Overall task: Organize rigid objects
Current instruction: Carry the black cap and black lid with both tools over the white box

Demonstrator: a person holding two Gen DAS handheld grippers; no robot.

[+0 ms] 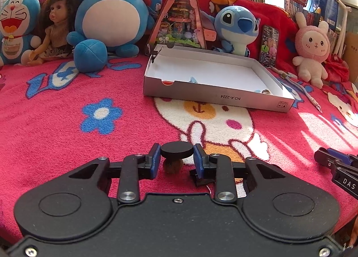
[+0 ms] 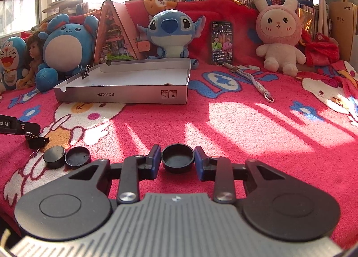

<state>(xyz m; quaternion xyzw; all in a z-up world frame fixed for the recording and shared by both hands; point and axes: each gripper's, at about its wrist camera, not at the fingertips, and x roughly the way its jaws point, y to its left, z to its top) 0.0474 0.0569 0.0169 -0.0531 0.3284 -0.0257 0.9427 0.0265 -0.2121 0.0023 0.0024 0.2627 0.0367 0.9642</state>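
Between each gripper's narrowed jaws sits 1 black cap, gripped; left cap likewise.

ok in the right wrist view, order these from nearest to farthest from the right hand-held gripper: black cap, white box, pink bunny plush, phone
From the right hand-held gripper:
1. Black cap, between its fingers.
2. White box, ahead and left.
3. Phone and pink bunny plush, both against the back; too close to call.

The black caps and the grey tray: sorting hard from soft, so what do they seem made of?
Black caps: probably moulded plastic or rubber, matte, with thin even rims. Grey tray: cardboard with a silvery printed outside, white inside, folded corners and a cut notch.
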